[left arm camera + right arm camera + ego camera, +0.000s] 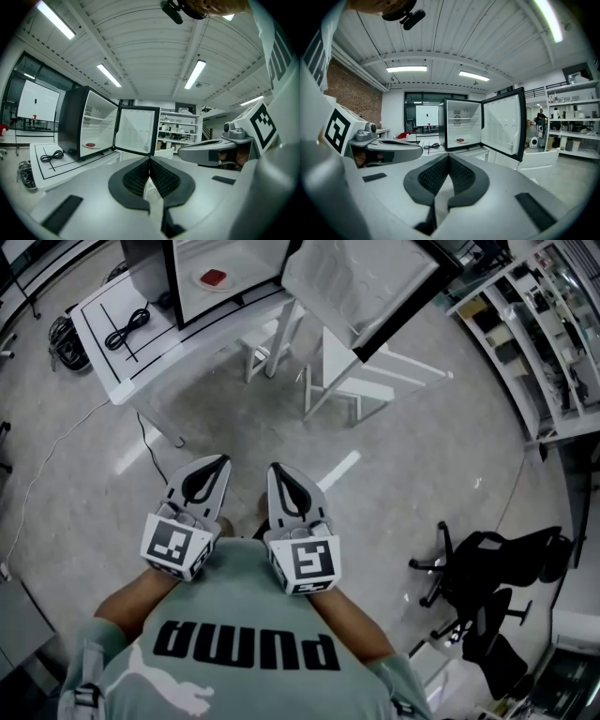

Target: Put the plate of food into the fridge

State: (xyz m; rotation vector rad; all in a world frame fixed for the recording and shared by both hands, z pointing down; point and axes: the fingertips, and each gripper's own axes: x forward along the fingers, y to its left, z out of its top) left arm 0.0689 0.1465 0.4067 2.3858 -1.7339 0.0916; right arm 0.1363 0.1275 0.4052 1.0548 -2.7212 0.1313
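Note:
A white plate with red food lies on the floor of the small black fridge, whose door stands wide open to the right. The same plate shows in the left gripper view and, as a small plate, in the right gripper view. My left gripper and right gripper are held side by side close to my chest, well back from the fridge. Both are shut with nothing between the jaws.
The fridge stands on a white table with a coiled black cable beside it. White chairs stand below the open door. Shelving lines the right wall and a black office chair stands at lower right.

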